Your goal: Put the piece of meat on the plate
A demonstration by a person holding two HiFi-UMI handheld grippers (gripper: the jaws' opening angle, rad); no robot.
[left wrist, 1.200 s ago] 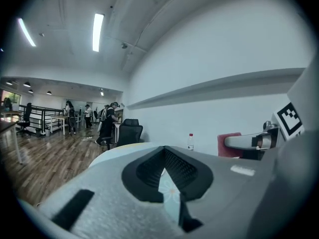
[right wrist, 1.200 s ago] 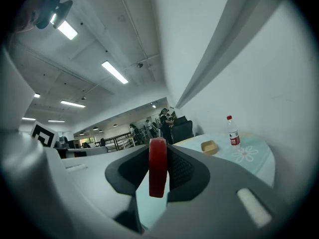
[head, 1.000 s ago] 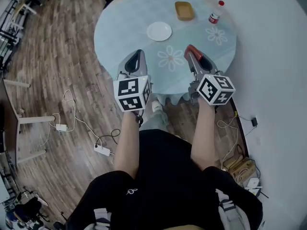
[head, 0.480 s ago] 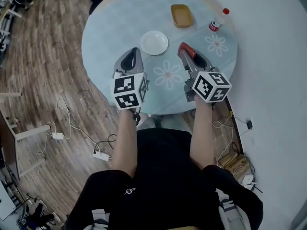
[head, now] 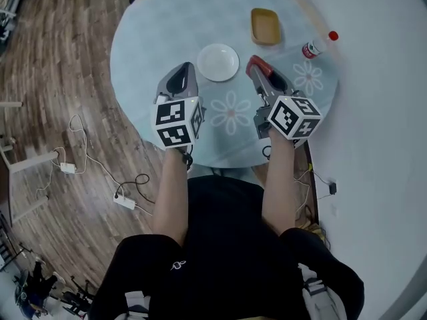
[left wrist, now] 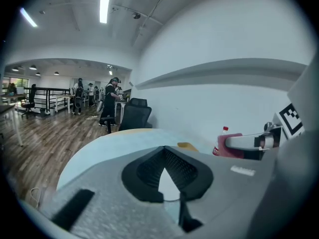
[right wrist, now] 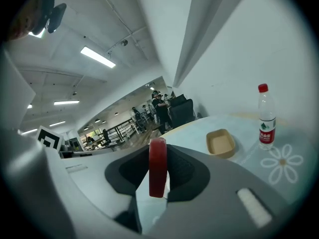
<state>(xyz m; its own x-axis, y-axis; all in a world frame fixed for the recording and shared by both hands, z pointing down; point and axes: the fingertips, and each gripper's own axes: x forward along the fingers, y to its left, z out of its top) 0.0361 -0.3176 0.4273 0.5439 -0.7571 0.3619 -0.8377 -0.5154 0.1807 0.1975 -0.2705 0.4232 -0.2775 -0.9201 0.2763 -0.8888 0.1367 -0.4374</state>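
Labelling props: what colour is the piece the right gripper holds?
Red flat meat piece, clearest in right gripper view.

One round surface (head: 153, 39) carries one white plate (head: 218, 62). Up and to the right of the plate lies one tan tray (head: 265, 26), and farther right of the plate stands one red-capped bottle (head: 313, 47). There are two claws, the left claw (head: 181, 73) and the right claw (head: 259, 69), and one piece of meat (right wrist: 158, 166).
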